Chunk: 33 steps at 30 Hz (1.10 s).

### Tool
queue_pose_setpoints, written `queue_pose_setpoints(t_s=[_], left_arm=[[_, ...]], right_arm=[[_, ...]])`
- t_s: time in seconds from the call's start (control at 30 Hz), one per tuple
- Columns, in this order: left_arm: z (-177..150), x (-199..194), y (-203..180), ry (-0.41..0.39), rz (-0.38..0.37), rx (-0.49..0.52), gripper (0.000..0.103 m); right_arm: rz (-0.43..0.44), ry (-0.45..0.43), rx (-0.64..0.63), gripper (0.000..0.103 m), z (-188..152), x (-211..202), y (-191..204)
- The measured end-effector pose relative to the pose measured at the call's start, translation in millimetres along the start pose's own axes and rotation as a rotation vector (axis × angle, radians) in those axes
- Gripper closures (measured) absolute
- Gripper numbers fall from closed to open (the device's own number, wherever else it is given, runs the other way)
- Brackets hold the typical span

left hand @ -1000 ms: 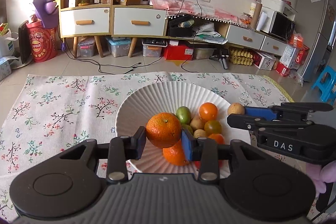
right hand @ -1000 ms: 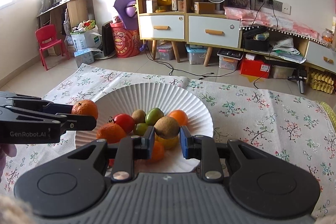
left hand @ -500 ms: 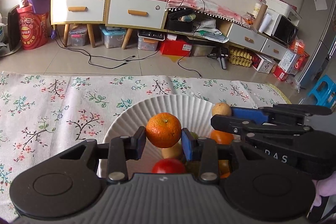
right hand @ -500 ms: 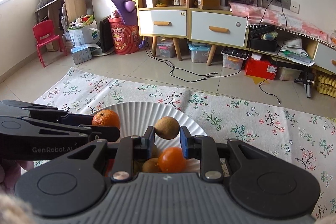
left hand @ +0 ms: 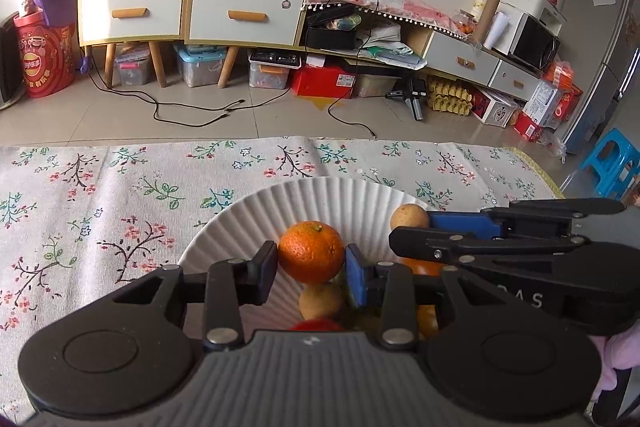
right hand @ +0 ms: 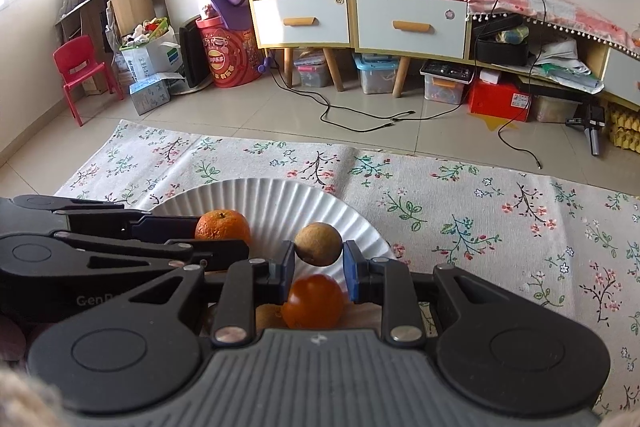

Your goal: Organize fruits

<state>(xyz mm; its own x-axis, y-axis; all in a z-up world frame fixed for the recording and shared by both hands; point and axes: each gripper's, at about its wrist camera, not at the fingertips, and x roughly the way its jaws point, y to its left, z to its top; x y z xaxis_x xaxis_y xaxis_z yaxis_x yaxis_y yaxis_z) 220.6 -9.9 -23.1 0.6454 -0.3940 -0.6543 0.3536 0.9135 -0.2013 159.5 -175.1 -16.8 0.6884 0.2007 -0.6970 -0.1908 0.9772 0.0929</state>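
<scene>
My left gripper [left hand: 311, 259] is shut on an orange mandarin [left hand: 311, 251], held above the near part of a white fluted plate [left hand: 256, 215]. My right gripper [right hand: 319, 253] is shut on a small brown kiwi-like fruit [right hand: 318, 243] over the same plate [right hand: 276, 203]. Each gripper shows in the other's view: the right one [left hand: 404, 225] with its brown fruit [left hand: 409, 217], the left one [right hand: 224, 231] with its mandarin [right hand: 222, 225]. Under the fingers lie more fruit: a tan one [left hand: 320, 301], a red one [left hand: 316, 325], an orange one [right hand: 314, 301].
The plate sits on a floral cloth [left hand: 120, 195] spread on a tiled floor [left hand: 200, 115]. Beyond the cloth run loose cables [right hand: 360, 119], then a cabinet with drawers [right hand: 360, 19] and storage boxes. A red child's chair [right hand: 80, 75] stands far left, a blue stool [left hand: 612, 167] far right.
Both grippers have moved forward together over the plate, each keeping its fruit. The pile of fruit has slipped down under the gripper bodies, and more of the room's far side shows.
</scene>
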Motion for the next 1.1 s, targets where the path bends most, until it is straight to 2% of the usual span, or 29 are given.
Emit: queue_pose_setpoints(t_s=[0.17,0.4,0.63,0.77,0.9,1.1], left_arm=[[1,-4,-1,-0.009,0.001,0.009,0.066],[-3,-13,-7,-0.017,0.016,0.038,0.058],[-11,-32,-12,-0.032,0.035,0.046,0.045],[-16,-43,-14,-0.03,0.058,0.054,0.043],[-22,-54,-14,-0.037,0.074,0.049,0.031],[-37,-71,-16,-0.033,0.093,0.044,0.022]], right_arm=[[0.016,-0.011,0.014,0.077,1,-3,-1],[0.008,-0.028,0.026,0.074,3,-12,-3],[0.002,-0.037,0.012,0.064,-2,-29,-1],[-0.002,-0.047,0.004,0.057,-6,-40,-1],[-0.007,-0.056,0.011,0.053,-11,-49,-2],[-0.019,-0.054,0.009,0.044,-22,-61,-2]])
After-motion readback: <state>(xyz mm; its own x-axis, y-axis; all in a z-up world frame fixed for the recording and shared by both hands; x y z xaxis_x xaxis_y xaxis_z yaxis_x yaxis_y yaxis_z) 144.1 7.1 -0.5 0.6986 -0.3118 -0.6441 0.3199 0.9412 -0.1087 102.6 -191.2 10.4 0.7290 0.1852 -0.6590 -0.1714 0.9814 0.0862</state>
